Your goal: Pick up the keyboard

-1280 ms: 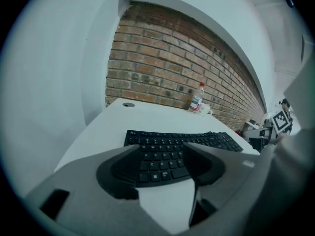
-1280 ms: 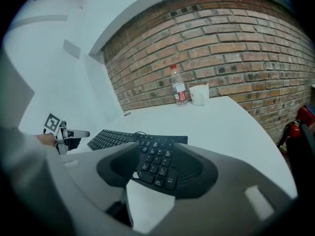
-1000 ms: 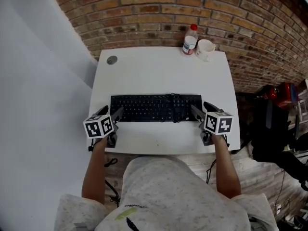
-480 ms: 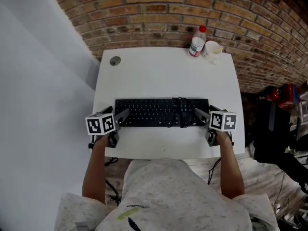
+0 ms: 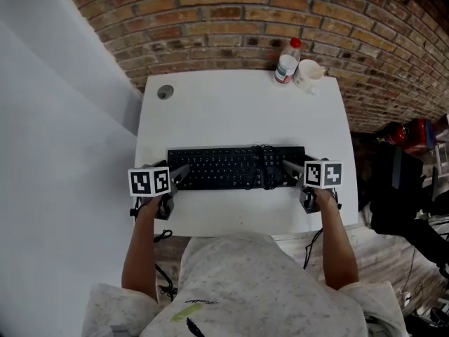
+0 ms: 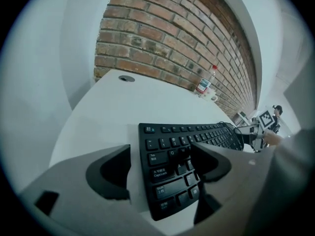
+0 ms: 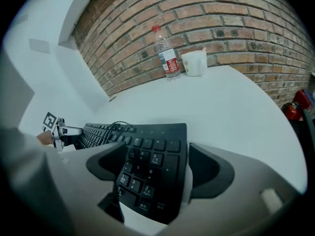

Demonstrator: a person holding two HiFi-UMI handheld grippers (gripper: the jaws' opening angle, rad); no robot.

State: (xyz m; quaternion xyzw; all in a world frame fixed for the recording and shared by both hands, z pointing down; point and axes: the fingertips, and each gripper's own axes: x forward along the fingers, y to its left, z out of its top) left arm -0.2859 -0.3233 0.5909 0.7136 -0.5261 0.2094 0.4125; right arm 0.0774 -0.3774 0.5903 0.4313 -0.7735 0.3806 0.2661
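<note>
A black keyboard (image 5: pixel 231 167) lies flat across the near half of the white table (image 5: pixel 238 104), with its cable coiled on top near the number pad. My left gripper (image 5: pixel 179 174) stands at its left end, and its jaws have just been closing a little. In the left gripper view, one jaw is over the keys and the other off the end, with bare table between it and the keyboard (image 6: pixel 192 146). My right gripper (image 5: pixel 291 170) straddles the number-pad end of the keyboard (image 7: pixel 152 151) the same way, and its jaws have just been opening. Neither pair of pads presses on it.
A plastic bottle (image 5: pixel 286 62) and a white mug (image 5: pixel 307 74) stand at the table's far right corner against the brick wall. A round cable hole (image 5: pixel 165 91) is at the far left corner. Dark bags (image 5: pixel 400 188) lie on the floor to the right.
Both grippers have sunk and tipped down onto the keyboard's two ends. Their jaw tips now overlap its edges. The keyboard has not moved on the table.
</note>
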